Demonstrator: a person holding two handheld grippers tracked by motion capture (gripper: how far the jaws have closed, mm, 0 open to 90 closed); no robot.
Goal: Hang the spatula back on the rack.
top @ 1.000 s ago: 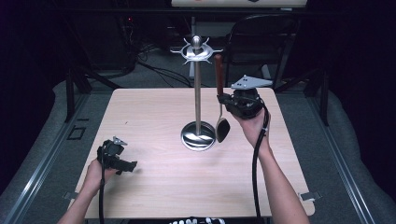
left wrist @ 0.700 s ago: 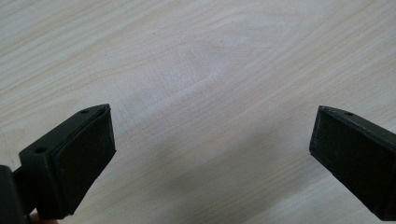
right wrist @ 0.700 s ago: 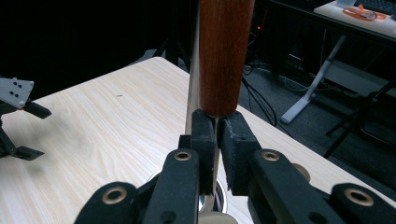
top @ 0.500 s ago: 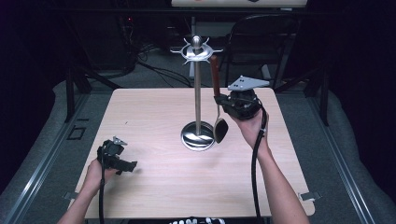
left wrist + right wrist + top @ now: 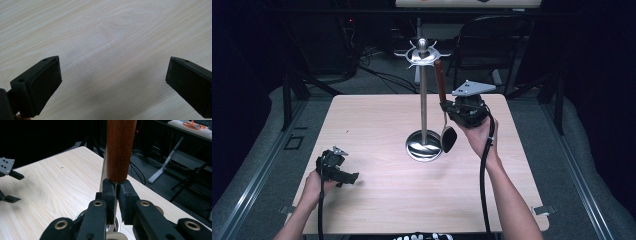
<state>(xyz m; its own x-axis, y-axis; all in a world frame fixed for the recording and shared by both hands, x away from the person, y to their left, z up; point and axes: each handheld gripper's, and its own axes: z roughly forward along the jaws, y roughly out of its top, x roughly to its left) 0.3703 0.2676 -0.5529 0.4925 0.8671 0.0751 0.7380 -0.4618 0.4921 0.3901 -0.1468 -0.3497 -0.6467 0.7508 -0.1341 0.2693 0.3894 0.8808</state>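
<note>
1. The ladle (image 5: pixel 443 107), with a reddish-brown wooden handle, thin metal shank and dark bowl, stands upright beside the stand's pole.
2. Its bowl hangs just above the utensil stand (image 5: pixel 424 145)'s round base.

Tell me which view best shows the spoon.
The high view: the whole spoon shows there, wooden handle up, dark bowl down beside the stand, clamped by the right hand-held gripper. The right gripper view shows its handle close up.

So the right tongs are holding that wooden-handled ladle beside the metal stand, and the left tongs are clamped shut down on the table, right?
Not quite. The left tongs stand wide open over the bare table, as the left gripper view shows. The right tongs do grip the wooden-handled ladle beside the metal stand.
</note>
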